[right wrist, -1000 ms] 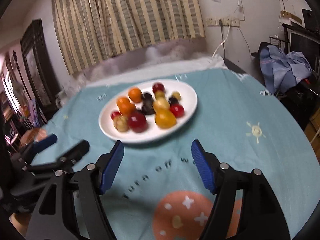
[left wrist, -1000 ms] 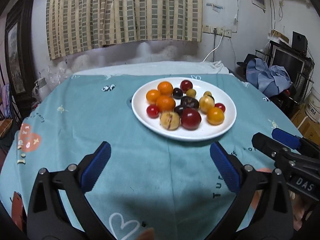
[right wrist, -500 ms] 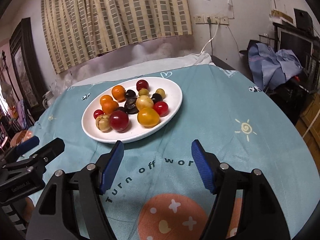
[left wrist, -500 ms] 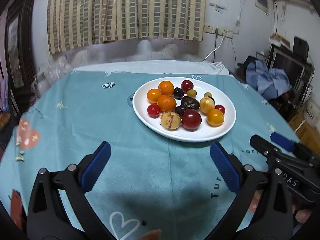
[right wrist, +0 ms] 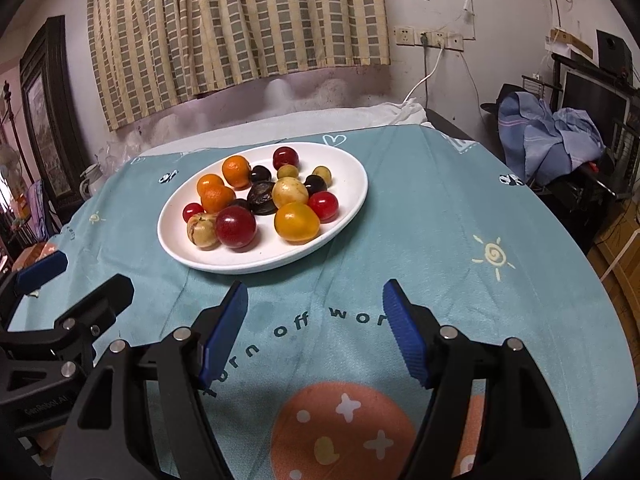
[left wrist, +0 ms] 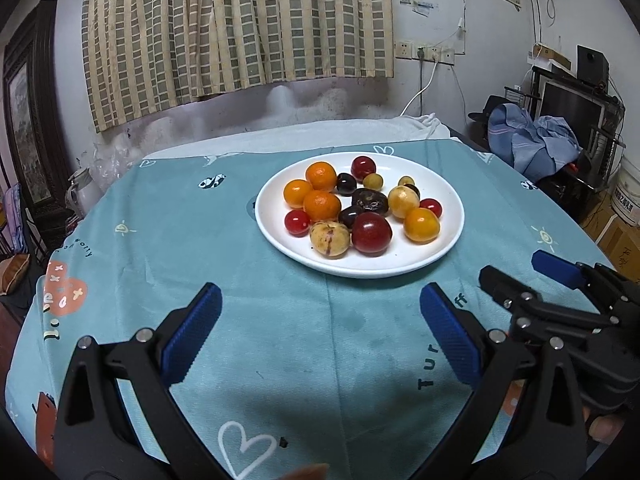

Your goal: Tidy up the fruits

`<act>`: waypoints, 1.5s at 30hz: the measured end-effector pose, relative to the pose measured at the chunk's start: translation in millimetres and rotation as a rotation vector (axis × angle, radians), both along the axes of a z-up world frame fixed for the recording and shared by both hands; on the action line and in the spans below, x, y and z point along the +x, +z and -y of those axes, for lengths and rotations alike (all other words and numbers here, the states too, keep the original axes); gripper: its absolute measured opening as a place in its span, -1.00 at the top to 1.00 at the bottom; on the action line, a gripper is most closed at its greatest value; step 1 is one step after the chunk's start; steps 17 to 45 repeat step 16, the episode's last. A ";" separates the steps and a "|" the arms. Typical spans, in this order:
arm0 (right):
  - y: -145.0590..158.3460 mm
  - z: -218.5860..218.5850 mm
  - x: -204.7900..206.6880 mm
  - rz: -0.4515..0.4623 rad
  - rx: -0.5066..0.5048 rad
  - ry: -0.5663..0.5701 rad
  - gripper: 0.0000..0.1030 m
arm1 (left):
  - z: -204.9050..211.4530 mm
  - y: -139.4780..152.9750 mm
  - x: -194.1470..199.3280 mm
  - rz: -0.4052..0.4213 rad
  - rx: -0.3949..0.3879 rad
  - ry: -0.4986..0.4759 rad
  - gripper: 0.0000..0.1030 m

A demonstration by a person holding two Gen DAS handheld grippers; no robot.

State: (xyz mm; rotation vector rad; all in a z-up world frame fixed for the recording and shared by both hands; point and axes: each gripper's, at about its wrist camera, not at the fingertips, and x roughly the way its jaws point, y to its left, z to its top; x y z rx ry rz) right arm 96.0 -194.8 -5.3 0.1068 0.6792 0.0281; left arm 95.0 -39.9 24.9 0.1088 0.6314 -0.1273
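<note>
Both claws, left claw (left wrist: 320, 334) and right claw (right wrist: 316, 330), are gaping empty; only the right view is showing the sun print (right wrist: 494, 256). The plate (left wrist: 448, 248) is carrying 3 oranges (left wrist: 321, 176).

Your fruits (left wrist: 362, 208) sat heaped on the white plate (left wrist: 448, 246), ahead of both tongs: three oranges at the left, dark plums in the middle, a big red plum (right wrist: 235, 226) nearest you.
</note>
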 end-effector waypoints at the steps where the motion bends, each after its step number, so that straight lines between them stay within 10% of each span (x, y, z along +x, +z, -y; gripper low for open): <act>1: -0.1 -0.5 -0.1 0.001 -0.004 0.000 -0.36 | -0.1 0.0 -0.2 0.000 -0.001 0.002 -0.96; 45: -0.1 -0.2 0.7 0.006 -0.006 0.000 -0.36 | -2.4 2.8 0.7 0.016 -0.015 0.021 -0.96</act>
